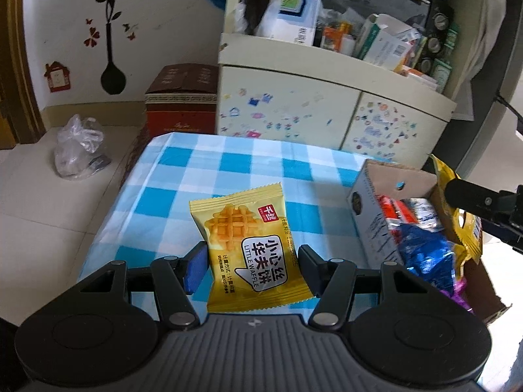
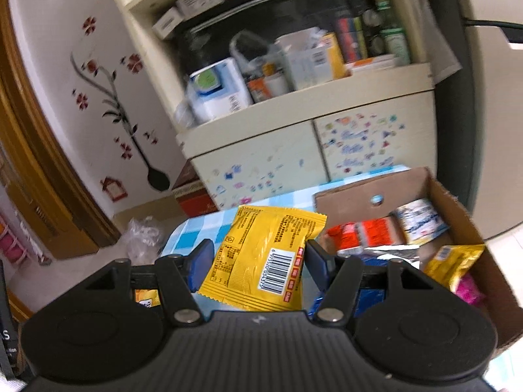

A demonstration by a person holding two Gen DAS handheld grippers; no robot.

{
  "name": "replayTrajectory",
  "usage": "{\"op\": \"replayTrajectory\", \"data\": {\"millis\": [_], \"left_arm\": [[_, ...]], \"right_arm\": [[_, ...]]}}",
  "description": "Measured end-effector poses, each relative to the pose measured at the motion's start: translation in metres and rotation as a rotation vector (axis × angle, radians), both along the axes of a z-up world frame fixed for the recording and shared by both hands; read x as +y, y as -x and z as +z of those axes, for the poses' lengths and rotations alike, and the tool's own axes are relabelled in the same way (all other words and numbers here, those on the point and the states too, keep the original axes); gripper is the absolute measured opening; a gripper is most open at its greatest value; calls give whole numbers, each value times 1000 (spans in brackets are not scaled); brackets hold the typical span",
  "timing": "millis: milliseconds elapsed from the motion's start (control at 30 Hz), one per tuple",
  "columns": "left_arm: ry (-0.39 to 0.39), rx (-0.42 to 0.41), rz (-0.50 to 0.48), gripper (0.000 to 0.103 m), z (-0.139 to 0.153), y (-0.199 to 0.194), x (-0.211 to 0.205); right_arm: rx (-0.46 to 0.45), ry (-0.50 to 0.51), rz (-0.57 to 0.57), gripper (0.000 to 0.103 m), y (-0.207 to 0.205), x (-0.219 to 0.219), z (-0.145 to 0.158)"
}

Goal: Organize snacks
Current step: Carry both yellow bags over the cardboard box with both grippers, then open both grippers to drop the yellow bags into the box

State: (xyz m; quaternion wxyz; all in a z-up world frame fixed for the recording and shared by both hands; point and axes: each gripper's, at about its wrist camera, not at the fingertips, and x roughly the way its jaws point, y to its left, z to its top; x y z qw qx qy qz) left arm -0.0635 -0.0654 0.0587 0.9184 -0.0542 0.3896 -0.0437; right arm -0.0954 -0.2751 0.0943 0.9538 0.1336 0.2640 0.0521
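Each hand-held gripper is clamped on a yellow waffle packet: the left hand-held gripper (image 1: 251,266) holds its waffle packet (image 1: 250,250) above the checkered surface (image 1: 196,170), the right hand-held gripper (image 2: 255,261) holds a second packet (image 2: 264,258). The cardboard box (image 2: 457,202), at the right one's two o'clock, already holds several snacks; both packets are not yet in it.

A home: flower wall decals (image 1: 109,29), cluttered stickered cabinet (image 1: 327,104) (toaster oven inside).
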Motion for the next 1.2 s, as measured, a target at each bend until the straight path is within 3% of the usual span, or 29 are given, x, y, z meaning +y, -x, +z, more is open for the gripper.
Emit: {"op": "replayTrajectory", "data": {"millis": [500, 767, 1200], "left_arm": [[61, -18, -104, 65, 14, -31, -66], [88, -16, -156, 65, 15, -52, -106], [55, 13, -234, 65, 9, -90, -165]], "right_arm": [[-72, -151, -259, 62, 23, -92, 21], [-70, -180, -319, 62, 25, -105, 19], [-19, -216, -371, 62, 17, -115, 6]]}}
